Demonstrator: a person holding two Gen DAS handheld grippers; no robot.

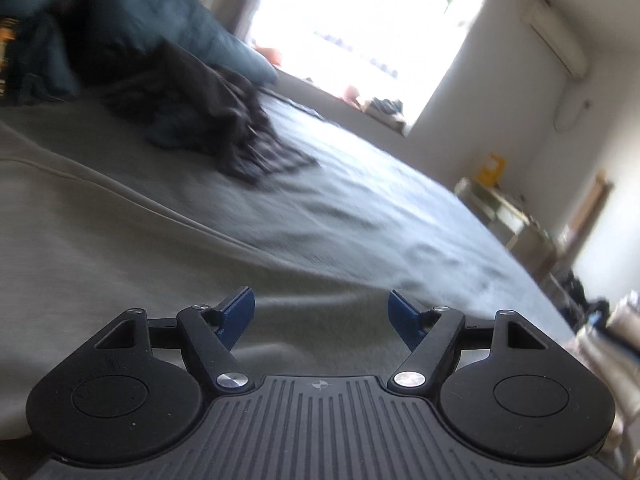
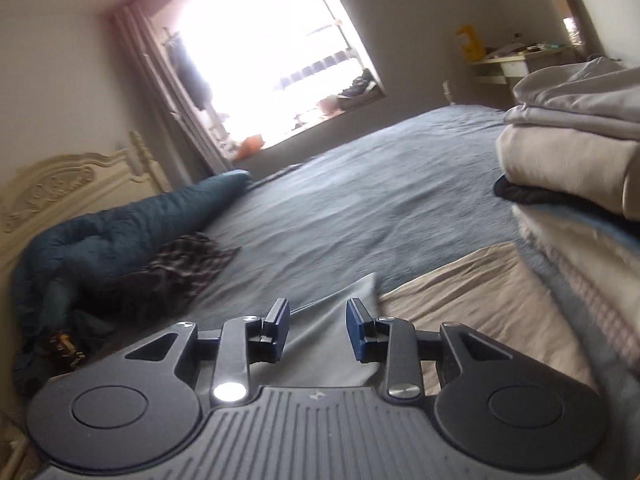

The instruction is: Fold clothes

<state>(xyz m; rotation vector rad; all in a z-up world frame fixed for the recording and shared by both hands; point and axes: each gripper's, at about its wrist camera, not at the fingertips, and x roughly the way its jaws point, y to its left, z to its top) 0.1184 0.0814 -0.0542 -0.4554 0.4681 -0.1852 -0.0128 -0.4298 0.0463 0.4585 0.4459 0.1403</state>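
A: Nearest me, left gripper (image 1: 321,312) has jaws wide, nothing between. Right gripper (image 2: 318,330) part open over the grey garment (image 2: 328,332), pads not pressing.

B: Progress?

A: Looks partway. Folded stack (image 2: 576,152) at 2 o'clock seems done; grey garment at 6, long axis running 7 to 1. Dark crumpled clothes (image 2: 176,268) at 9 unfolded on bed (image 2: 360,200).

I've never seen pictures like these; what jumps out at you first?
The blazing window at the back, washing out the far wall. Below it a grey-blue bed fills the room, with a teal duvet bunched by the headboard on the left and a stack of folded clothes at right.
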